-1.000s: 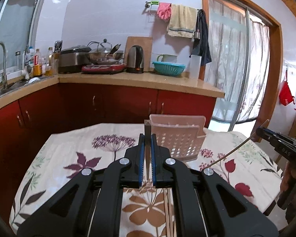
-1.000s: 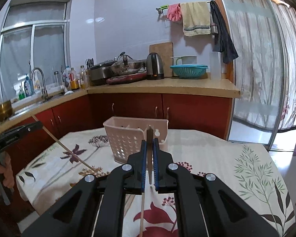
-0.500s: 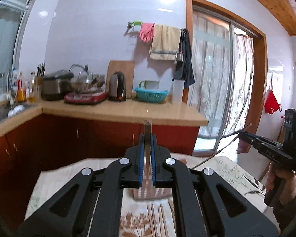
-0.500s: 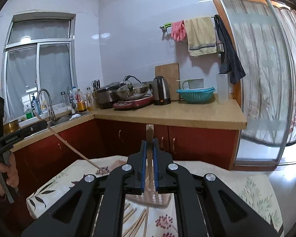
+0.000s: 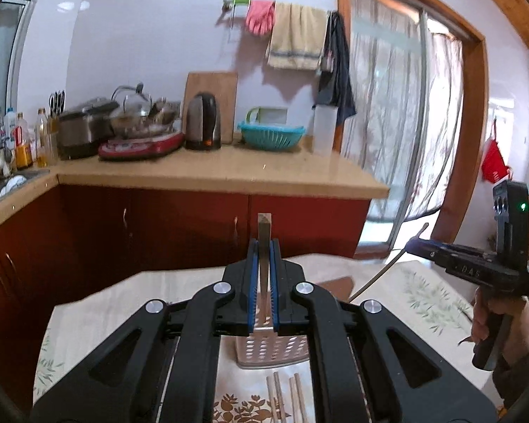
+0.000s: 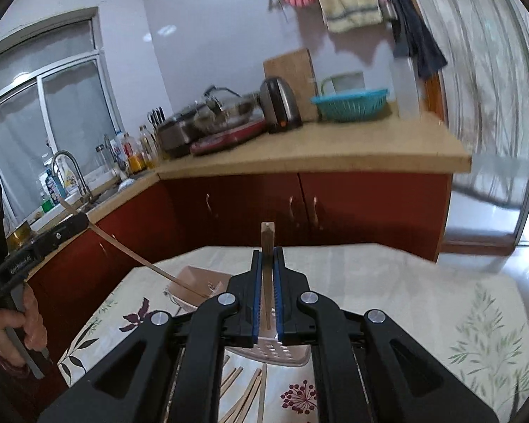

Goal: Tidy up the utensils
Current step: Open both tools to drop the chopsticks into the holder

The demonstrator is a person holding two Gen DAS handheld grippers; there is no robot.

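Chopstick (image 5: pixel 264 232) sits pinched between the blue pads of the left gripper (image 5: pixel 263 257), its square end poking up past the fingertips. Right gripper (image 6: pixel 268 264) likewise clamps a second chopstick (image 6: pixel 267 243), end upward. Each gripper appears in the other's view, held by a hand (image 5: pixel 490 320), its stick slanting down toward the pink perforated basket (image 5: pixel 271 349). Basket stands on the floral tablecloth (image 6: pixel 423 299), directly below and ahead of both sets of jaws. Loose chopsticks (image 6: pixel 243 391) lie on the cloth just in front of the basket, nearer the cameras.
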